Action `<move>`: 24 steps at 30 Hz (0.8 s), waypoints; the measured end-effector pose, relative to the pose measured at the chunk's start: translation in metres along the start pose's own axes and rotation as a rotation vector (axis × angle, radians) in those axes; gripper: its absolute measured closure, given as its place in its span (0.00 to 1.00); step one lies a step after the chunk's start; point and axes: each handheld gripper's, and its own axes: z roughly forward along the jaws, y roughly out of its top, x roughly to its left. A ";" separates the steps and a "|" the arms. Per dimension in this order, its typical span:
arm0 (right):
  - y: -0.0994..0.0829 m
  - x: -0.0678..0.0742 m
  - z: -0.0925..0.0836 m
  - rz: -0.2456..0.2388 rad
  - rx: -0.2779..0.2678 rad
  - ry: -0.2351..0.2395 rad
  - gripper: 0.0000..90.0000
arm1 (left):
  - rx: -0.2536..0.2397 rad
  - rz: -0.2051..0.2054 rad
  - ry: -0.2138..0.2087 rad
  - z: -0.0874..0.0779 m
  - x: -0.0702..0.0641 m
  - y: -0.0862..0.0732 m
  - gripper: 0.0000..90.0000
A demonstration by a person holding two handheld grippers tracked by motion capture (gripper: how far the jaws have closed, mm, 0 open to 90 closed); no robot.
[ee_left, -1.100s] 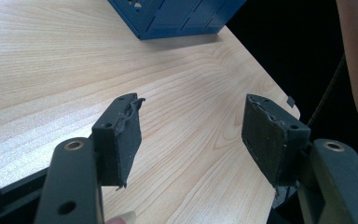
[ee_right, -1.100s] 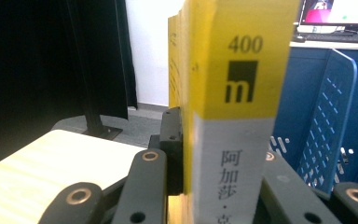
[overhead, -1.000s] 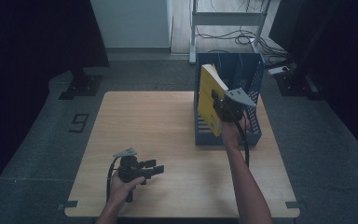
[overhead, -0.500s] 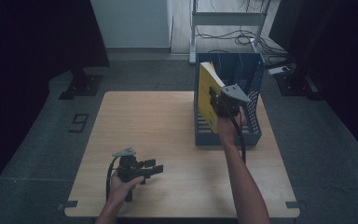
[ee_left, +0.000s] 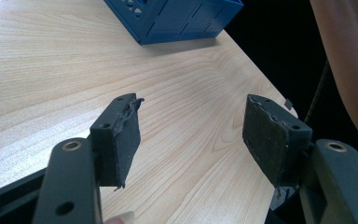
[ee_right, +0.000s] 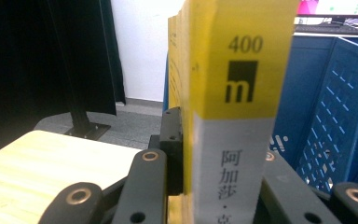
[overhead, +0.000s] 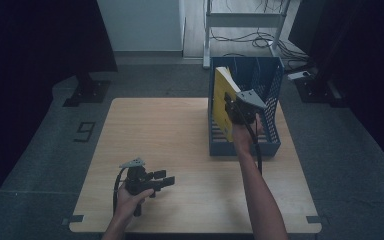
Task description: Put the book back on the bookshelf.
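Observation:
A thick yellow book (overhead: pixel 223 102) stands upright in the blue slotted crate (overhead: pixel 272 122) at the table's right back. My right gripper (overhead: pixel 232 111) is shut on the yellow book (ee_right: pixel 235 93), one jaw on each cover, with the yellow-and-grey spine facing the right gripper view. The blue crate (ee_right: pixel 335 121) rises behind and right of the book. My left gripper (overhead: pixel 167 179) rests low near the table's front left, pointing right. In the left gripper view my left gripper (ee_left: pixel 191 135) is open, with bare wood between its pads.
The wooden table (overhead: pixel 155 135) has free room across its left and middle. The crate's corner (ee_left: pixel 177 23) shows far ahead in the left gripper view, and the table's right edge drops off just past it. Dark floor and a metal stand (overhead: pixel 240 30) lie beyond the table.
The right gripper and the yellow book have shifted slightly left and lower inside the crate. The left gripper has stayed where it was.

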 end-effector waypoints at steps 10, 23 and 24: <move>0.003 -0.002 0.008 0.004 0.002 -0.027 0.83 | 0.002 0.002 0.005 -0.001 0.000 -0.001 0.41; -0.001 -0.002 0.023 0.022 0.020 -0.046 0.83 | 0.007 0.006 0.007 0.000 0.001 -0.001 0.41; -0.002 -0.001 0.024 0.022 0.021 -0.046 0.83 | 0.007 0.006 0.007 0.000 0.001 -0.001 0.41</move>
